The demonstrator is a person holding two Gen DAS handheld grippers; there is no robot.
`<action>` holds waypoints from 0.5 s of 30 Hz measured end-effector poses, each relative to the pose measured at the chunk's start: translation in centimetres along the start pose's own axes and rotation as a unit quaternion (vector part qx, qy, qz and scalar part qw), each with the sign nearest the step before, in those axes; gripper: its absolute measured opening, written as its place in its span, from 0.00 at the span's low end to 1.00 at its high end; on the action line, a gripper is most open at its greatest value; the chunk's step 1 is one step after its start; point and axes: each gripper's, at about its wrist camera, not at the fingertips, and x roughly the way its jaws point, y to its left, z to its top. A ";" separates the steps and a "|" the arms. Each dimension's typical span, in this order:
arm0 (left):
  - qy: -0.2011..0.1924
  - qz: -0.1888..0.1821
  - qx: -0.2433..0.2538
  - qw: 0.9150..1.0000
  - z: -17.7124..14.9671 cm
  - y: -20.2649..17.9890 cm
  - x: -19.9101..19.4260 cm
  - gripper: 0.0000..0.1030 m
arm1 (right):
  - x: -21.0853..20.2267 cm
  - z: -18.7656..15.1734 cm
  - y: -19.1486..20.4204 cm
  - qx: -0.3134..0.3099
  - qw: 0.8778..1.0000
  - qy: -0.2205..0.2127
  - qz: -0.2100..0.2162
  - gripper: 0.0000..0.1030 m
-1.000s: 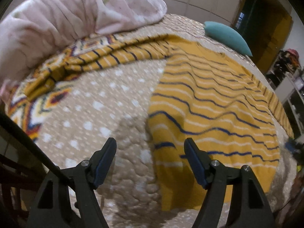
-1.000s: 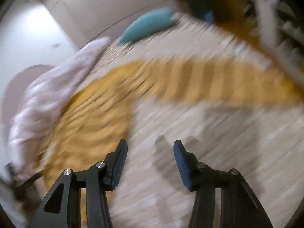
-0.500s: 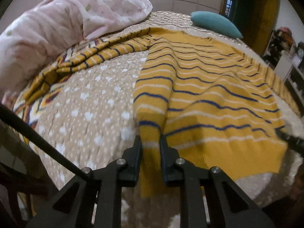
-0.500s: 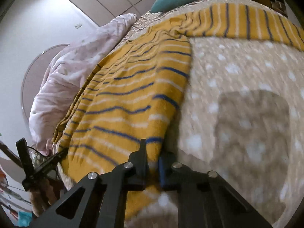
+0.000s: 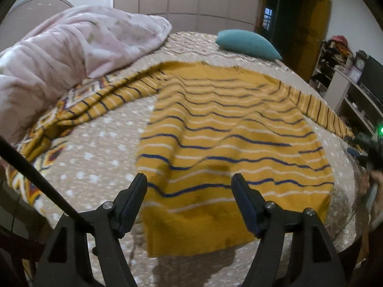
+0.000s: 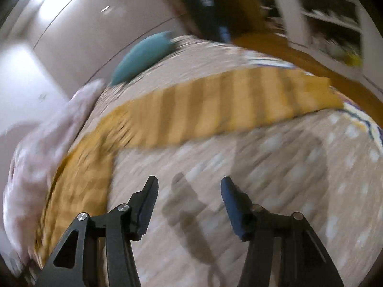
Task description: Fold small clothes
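Beige quilted bedding (image 5: pixel 100 148) with pale dots is covering the bed, and a mustard sweater (image 5: pixel 229 143) with navy and white stripes is lying spread across it, body flat, one sleeve running off toward a heaped pink comforter (image 5: pixel 71 47) and the other trailing toward the far side. A teal pillow (image 5: pixel 246 44) is sitting beyond the collar. The left gripper (image 5: pixel 189 198) is hovering over the sweater's near hem — its jaws are opening, standing apart above the fabric and clamping nothing. The right gripper (image 6: pixel 189 196) is sweeping over bare bedding beside the sweater's body, the view badly smeared; its jaws are opening too, with only quilt and their own shadow between them.
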 end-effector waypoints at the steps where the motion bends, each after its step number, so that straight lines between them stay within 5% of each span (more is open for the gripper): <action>1: 0.005 -0.002 0.001 1.000 -0.1 -0.2 0.4 0.69 | 0.1 0.8 -0.9 0.026 1.000 -0.004 0.004 0.57; 6: 0.025 -0.012 0.005 1.000 -0.3 -1.1 2.0 0.69 | 0.8 4.2 -4.5 0.158 0.986 -0.033 0.038 0.57; 8: 0.023 -0.011 0.006 1.000 -0.3 -1.1 1.9 0.69 | 1.3 5.1 -5.1 0.183 0.982 -0.034 0.038 0.42; 9: 0.022 -0.011 0.004 1.000 -0.2 -1.0 1.8 0.69 | 1.5 5.6 -5.2 0.189 0.981 -0.027 0.040 0.16; 10: 0.021 -0.011 0.000 1.000 -0.1 -0.7 1.7 0.70 | 1.6 6.2 -5.3 0.190 0.980 -0.019 0.047 0.06; 15: 0.021 -0.022 -0.037 0.999 0.2 1.3 0.8 0.69 | -3.2 9.8 -5.0 0.196 0.972 -0.086 0.099 0.06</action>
